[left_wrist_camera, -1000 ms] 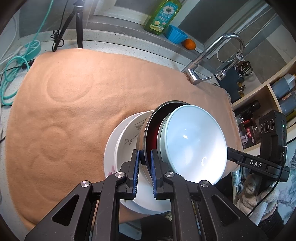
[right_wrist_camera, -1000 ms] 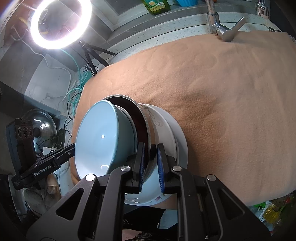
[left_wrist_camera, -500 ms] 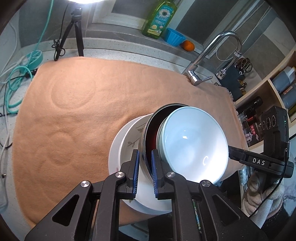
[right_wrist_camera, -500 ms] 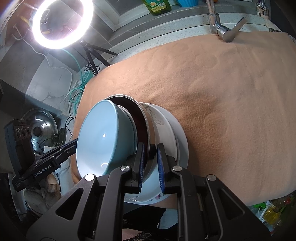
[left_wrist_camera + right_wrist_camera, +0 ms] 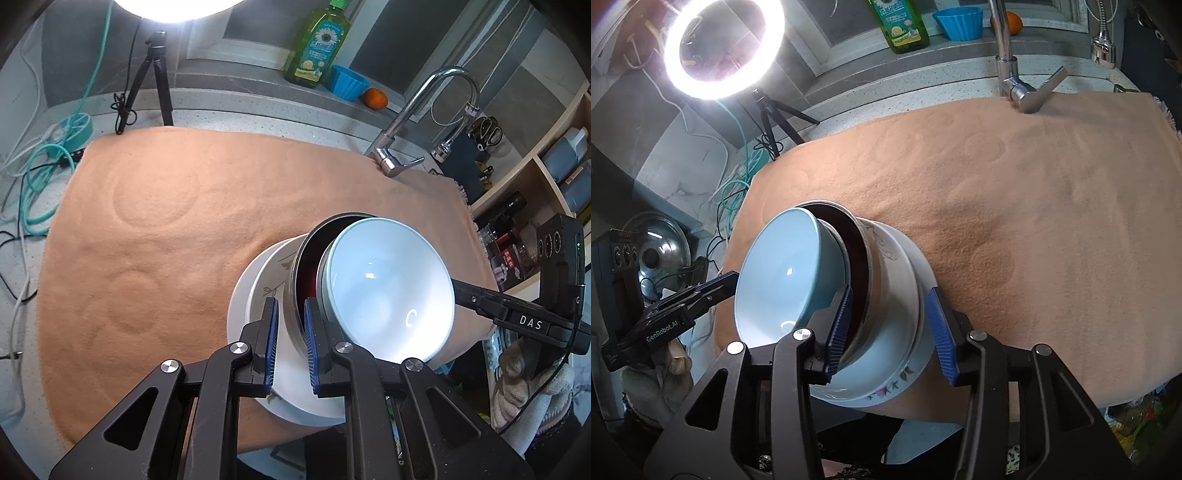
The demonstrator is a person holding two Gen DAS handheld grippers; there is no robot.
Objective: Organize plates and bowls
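The right gripper (image 5: 892,328) has just been opening — its pads now stand clear either side of the nested stack's rims, where before they pinched the metal bowl (image 5: 862,266). The left gripper (image 5: 290,339) stays clenched on that bowl's rim, the pale blue bowl (image 5: 388,288) just beyond its right finger.

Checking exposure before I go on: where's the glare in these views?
Left wrist view: the lamp burns out the top edge, with small glints in the blue bowl. Right wrist view: the ring light blooms white, upper left; the towel is evenly lit.
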